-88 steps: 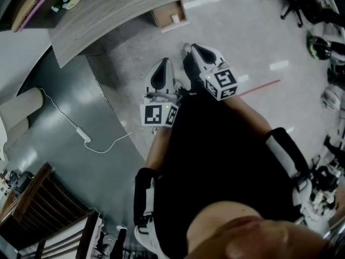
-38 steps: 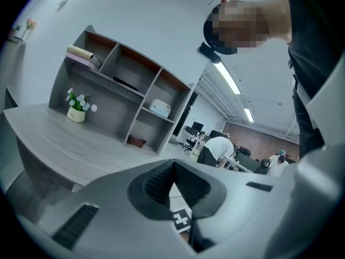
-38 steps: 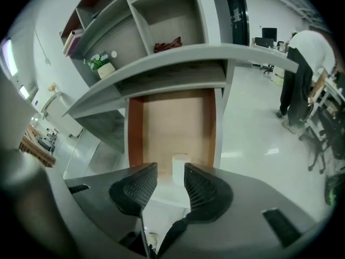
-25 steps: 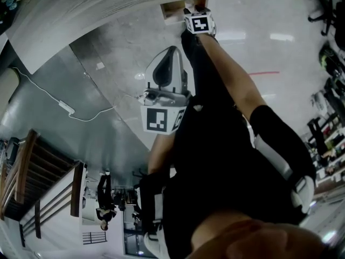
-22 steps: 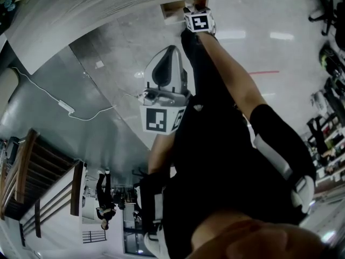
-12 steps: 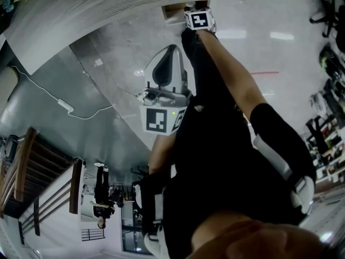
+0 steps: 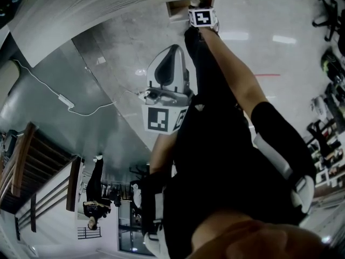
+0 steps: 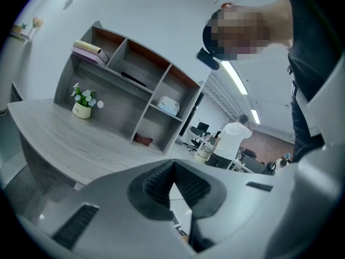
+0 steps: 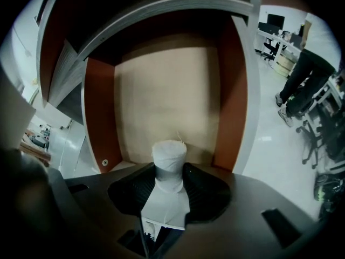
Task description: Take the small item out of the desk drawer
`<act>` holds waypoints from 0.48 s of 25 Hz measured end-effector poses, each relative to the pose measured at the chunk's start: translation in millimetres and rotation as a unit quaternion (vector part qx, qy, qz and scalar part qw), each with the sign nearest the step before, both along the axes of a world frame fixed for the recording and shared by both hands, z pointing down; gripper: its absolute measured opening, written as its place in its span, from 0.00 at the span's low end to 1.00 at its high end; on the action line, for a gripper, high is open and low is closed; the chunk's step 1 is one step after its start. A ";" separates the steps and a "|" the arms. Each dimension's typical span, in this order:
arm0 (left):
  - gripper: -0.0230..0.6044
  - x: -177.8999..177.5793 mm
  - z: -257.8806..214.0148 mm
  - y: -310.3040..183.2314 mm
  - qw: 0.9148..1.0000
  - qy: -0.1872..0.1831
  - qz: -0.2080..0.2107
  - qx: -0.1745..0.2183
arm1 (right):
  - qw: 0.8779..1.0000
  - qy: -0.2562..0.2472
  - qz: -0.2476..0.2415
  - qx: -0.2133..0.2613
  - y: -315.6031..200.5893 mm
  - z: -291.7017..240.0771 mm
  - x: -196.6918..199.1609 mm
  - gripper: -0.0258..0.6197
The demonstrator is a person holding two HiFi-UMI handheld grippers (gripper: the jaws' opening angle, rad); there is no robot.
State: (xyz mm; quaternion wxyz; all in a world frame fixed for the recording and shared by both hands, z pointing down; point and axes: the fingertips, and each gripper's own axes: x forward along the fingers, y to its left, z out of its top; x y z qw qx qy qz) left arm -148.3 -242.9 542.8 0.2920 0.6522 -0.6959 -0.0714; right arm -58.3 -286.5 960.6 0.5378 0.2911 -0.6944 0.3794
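Reaching out from beside the body, the right gripper (image 7: 201, 14) is now at the open drawer (image 9: 97, 117) under the desk (image 7: 108, 4), while the left gripper (image 7: 171, 53) has stayed low by the torso. One small item (image 9: 168, 163), a stubby white wrapped roll with a loose thread at its top, stands upright on the drawer's pale floor. It is between the right gripper's wide jaws, which are closing around it. The left gripper's jaws meet at their tips, empty. One drawer, one item, two grippers.
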 end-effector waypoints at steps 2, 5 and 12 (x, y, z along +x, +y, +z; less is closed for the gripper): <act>0.03 0.8 0.3 5.4 1.000 -0.004 0.004 0.000 | 1.000 -0.001 -0.005 0.007 0.7 -2.4 -2.2 0.29; 0.03 4.5 -2.1 14.3 1.000 -0.011 0.015 0.003 | 1.000 -0.005 -0.013 0.010 6.3 -9.3 -5.4 0.29; 0.03 7.4 -21.9 32.9 0.999 -0.018 0.022 0.015 | 0.999 0.005 -0.017 0.033 9.8 -34.7 -0.5 0.28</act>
